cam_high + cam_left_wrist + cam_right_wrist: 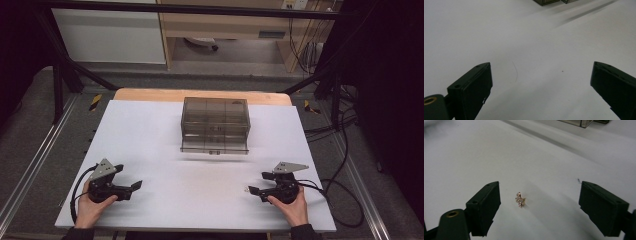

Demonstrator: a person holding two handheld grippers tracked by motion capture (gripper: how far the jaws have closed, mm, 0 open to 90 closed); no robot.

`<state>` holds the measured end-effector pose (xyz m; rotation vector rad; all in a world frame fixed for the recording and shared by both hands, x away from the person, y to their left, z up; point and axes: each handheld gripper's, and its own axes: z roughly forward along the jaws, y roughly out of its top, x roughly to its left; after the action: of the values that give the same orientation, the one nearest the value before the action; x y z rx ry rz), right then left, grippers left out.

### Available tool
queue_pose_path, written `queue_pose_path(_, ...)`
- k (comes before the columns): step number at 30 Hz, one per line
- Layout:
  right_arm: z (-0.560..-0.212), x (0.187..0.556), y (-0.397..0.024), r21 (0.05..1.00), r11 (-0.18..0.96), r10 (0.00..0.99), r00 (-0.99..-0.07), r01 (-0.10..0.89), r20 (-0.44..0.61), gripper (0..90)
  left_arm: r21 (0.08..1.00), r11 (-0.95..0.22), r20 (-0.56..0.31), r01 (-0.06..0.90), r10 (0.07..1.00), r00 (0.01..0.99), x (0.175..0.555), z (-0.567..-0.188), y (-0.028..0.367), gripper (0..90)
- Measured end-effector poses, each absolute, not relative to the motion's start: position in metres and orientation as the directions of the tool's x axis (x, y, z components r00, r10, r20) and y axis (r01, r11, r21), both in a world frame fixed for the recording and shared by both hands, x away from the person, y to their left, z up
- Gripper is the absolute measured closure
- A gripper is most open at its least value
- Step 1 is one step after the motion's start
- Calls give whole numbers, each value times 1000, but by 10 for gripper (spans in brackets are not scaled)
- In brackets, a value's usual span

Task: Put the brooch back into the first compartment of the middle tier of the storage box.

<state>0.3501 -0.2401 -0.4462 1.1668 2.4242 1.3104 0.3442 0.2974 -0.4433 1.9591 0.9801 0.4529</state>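
Dark floor and a black metal frame surround your white table (165, 140), whose far edge shows a strip of bare wood. Toward the back of the table, about centred, stands a smoky translucent drawer box (215, 125) with divided compartments; its bottom drawer sits slightly pulled out toward you. What lies inside the compartments is too dim to tell.

Your left hand (90, 207) holds the left gripper (127, 186) low over the near left part of the table, jaws spread wide apart with nothing between them. In the left gripper view only bare white surface lies between the jaws, marked by a thin curved hair (515, 71) and a tiny dark speck (562, 71).

Your right hand (292, 207) holds the right gripper (256, 183) at the near right, also spread wide and holding nothing. Between its jaws, touching neither, a small gold-coloured jewelled piece (520, 199) rests on the table, nearer the left jaw in the right gripper view. In the high view it is a faint speck (246, 189) just beside the jaw tips.
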Motion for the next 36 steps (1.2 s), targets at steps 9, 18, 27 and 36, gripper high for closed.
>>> queue_pose_path(9, -450, 351, -228, 744, 371, 656, -724, 556, 214, 311, 832, -307, -59, 462, 780, 623, 344, -443, 297, 39)
queue_pose_path(18, -452, 350, -225, 747, 371, 634, -739, 551, 230, 488, 829, -310, -58, 465, 779, 624, 344, -444, 297, 40)
queue_pose_path(27, -454, 350, -224, 738, 387, 627, -745, 553, 230, 601, 830, -310, -58, 463, 779, 625, 344, -444, 297, 42)
queue_pose_path(36, -455, 350, -224, 725, 396, 629, -742, 563, 233, 675, 832, -305, -60, 463, 781, 622, 344, -444, 297, 44)
